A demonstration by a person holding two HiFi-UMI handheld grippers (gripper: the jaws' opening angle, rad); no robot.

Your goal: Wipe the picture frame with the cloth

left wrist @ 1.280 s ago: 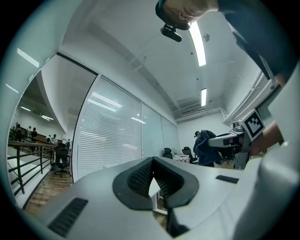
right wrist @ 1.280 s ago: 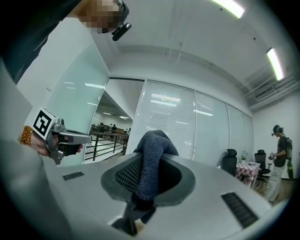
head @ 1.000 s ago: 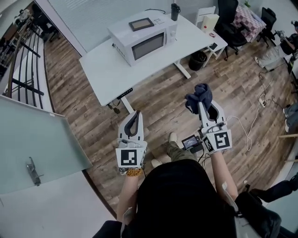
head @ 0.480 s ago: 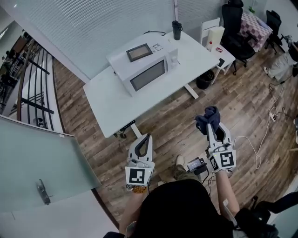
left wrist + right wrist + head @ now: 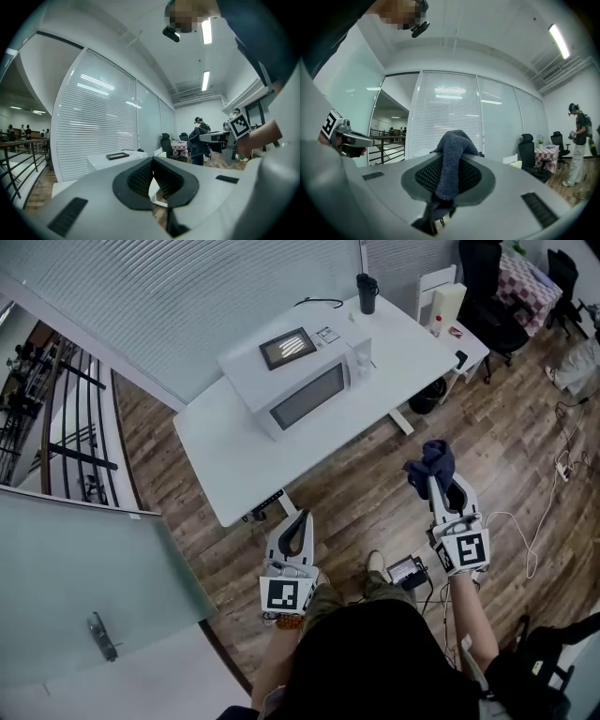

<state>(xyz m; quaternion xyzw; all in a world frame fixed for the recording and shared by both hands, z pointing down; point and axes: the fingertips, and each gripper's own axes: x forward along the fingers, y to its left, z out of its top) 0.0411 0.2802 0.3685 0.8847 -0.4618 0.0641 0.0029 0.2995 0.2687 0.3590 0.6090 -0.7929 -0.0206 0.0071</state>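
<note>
I've got right gripper (image 5: pixel 434 484) clamped on dark blue-grey fabric cloth (image 5: pixel 428 461); left gripper (image 5: pixel 301 518) jaws closed, empty.

picture frame (image 5: pixel 288 348): content too small | cloth (image 5: pixel 430 461): lower end hidden inside right gripper (image 5: pixel 437 484)

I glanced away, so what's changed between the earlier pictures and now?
The person has stepped toward the white table, carrying the left gripper and right gripper forward. Nothing was picked up or let go. Unchanged: right jaws shut on the blue cloth, left jaws shut and empty, picture frame lying on the microwave.
</note>
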